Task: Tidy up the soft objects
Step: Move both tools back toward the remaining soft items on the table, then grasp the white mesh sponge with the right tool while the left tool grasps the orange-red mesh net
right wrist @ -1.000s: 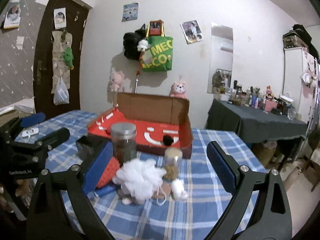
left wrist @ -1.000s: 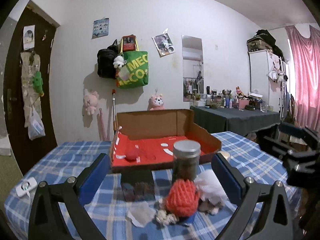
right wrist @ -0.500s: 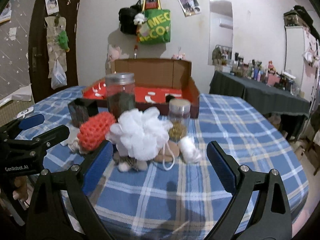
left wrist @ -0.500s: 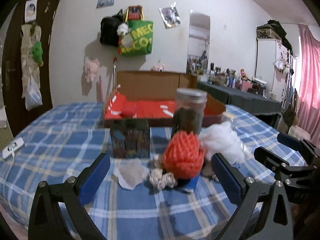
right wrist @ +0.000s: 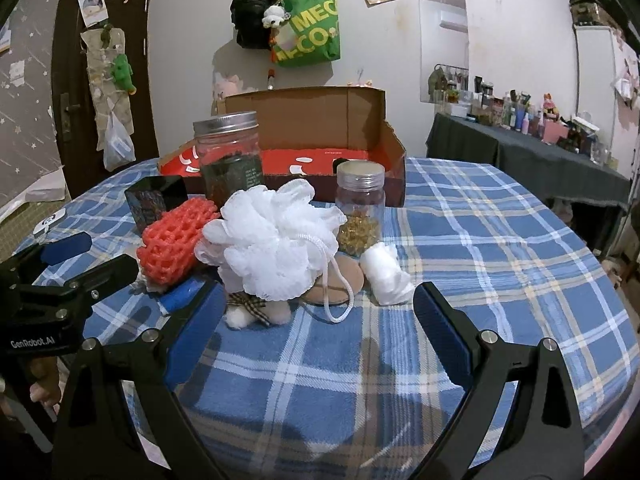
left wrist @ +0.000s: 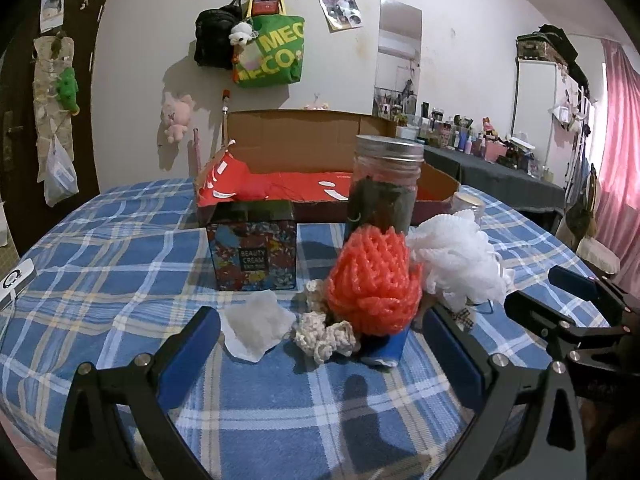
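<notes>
A pile of soft things lies mid-table: an orange foam net (left wrist: 374, 280), a white bath pouf (left wrist: 460, 256), a cream crocheted piece (left wrist: 324, 336), a white pad (left wrist: 256, 320). In the right wrist view the pouf (right wrist: 272, 244) sits beside the orange net (right wrist: 176, 236), a tan sponge (right wrist: 340, 280), a white roll (right wrist: 386, 274) and a small plush with a checked bow (right wrist: 256, 312). My left gripper (left wrist: 320, 344) is open, just short of the pile. My right gripper (right wrist: 316, 316) is open in front of the pouf. Both are empty.
An open cardboard box with red lining (left wrist: 320, 184) stands behind the pile. A tall metal-lidded jar (left wrist: 382, 184), a patterned cream box (left wrist: 254, 252) and a small jar of yellow beads (right wrist: 360, 208) stand by the soft things. The blue plaid tablecloth (right wrist: 500, 240) covers the table.
Both grippers have come down and closer to the pile, which looms larger now. Both stay open. Nothing on the table has moved.
</notes>
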`<state>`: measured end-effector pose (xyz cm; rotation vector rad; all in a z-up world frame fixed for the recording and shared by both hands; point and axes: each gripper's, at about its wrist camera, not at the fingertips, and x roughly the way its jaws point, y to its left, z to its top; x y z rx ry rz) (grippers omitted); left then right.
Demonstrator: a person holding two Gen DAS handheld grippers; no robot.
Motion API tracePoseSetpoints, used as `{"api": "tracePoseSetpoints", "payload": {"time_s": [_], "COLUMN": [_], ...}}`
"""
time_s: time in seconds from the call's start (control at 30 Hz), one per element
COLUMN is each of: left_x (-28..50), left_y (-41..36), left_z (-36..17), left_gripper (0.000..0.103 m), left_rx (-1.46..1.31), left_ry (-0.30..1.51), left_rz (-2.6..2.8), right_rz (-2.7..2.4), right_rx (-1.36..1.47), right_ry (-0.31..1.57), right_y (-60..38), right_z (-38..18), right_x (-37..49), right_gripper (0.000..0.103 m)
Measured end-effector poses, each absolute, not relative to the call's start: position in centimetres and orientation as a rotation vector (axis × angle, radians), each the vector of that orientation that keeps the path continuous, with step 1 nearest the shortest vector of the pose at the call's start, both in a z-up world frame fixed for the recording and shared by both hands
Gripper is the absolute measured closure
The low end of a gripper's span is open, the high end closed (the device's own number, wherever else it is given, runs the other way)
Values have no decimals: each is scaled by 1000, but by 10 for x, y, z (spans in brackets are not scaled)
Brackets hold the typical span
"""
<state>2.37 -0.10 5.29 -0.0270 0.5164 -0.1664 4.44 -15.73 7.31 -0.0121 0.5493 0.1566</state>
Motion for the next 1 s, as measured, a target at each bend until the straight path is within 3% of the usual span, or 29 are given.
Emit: {"api": "tracePoseSetpoints", "payload": {"time_s": [0.6, 0.63, 0.83, 0.9, 0.97, 1.0], "left_x": [63, 66, 87, 90, 89, 88], "left_y": [-19, -20, -26, -25, -25, -25], "left_z": [64, 63, 53, 49, 49, 50], "left_gripper": [3, 4, 40, 47, 51, 53], "left_rx": [38, 46, 59, 43, 42, 44], "left_ry": [579, 584, 677, 703, 699, 698], "left_rz": [-294, -304, -365, -398, -408, -413], "right_rz": [398, 417, 531, 540, 549, 553], "right_rx": [67, 67, 120, 125, 146, 157], "right_ry": [645, 658, 746, 749, 737, 734], "right_y": [-170, -169, -166, -165, -169, -171], "right_z": [78, 78, 70, 68, 68, 69], "right_x": [101, 106, 125, 125, 122, 122], "right_gripper": [8, 10, 32, 43, 66, 68]}}
